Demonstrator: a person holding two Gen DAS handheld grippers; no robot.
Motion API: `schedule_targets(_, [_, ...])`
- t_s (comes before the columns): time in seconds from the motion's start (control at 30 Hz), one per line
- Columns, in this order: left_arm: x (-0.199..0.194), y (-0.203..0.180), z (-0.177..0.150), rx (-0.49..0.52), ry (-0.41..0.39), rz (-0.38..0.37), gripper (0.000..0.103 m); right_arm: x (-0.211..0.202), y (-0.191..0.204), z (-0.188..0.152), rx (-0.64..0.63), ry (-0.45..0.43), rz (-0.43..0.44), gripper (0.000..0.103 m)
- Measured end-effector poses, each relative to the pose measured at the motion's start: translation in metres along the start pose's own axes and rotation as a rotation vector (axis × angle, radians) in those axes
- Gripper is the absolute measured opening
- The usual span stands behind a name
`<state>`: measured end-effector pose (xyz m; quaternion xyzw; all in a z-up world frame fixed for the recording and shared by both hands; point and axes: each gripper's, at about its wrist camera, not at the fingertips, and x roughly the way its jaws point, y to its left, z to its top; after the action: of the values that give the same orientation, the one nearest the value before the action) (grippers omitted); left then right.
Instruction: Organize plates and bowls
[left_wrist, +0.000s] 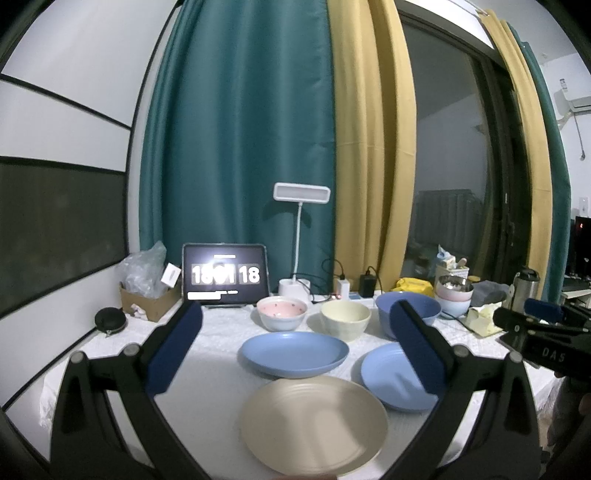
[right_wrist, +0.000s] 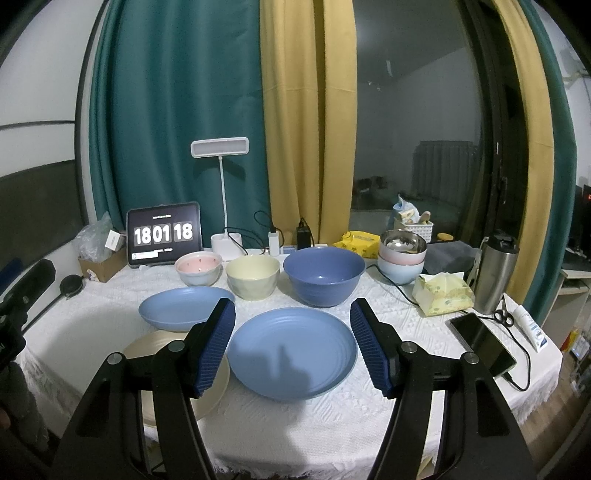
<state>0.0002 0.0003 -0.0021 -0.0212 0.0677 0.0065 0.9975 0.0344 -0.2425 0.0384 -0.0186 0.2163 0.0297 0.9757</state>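
On the white tablecloth lie a beige plate (left_wrist: 314, 424) (right_wrist: 218, 384), a deep blue plate (left_wrist: 295, 352) (right_wrist: 181, 308) and a ridged blue plate (left_wrist: 388, 373) (right_wrist: 293, 352). Behind them stand a pink bowl (left_wrist: 282, 313) (right_wrist: 199, 267), a cream bowl (left_wrist: 345, 319) (right_wrist: 253, 277) and a big blue bowl (left_wrist: 421, 310) (right_wrist: 323, 275). My left gripper (left_wrist: 295, 321) hangs open above the beige plate. My right gripper (right_wrist: 293, 314) hangs open above the ridged blue plate, holding nothing, and shows at the right edge of the left wrist view (left_wrist: 543, 325).
A stack of bowls (right_wrist: 402, 256) topped by a steel one, a tissue pack (right_wrist: 443, 293), a steel flask (right_wrist: 495, 273), a phone (right_wrist: 484, 341) on a cable and scissors sit right. Tablet clock (right_wrist: 164, 232), lamp (right_wrist: 225, 243), chargers and a cardboard box (right_wrist: 99, 266) line the back.
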Motion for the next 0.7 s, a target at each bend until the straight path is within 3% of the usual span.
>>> schedule_targets(0.33, [0.001,0.001,-0.005,0.002,0.010,0.001,0.102,0.000,0.006,-0.009,0.004,-0.001,0.010,0.068])
schedule_targets(0.7, [0.032,-0.009,-0.024,0.006,0.102,-0.008,0.102,0.031,0.001,-0.018,0.036,0.072,0.010,0.068])
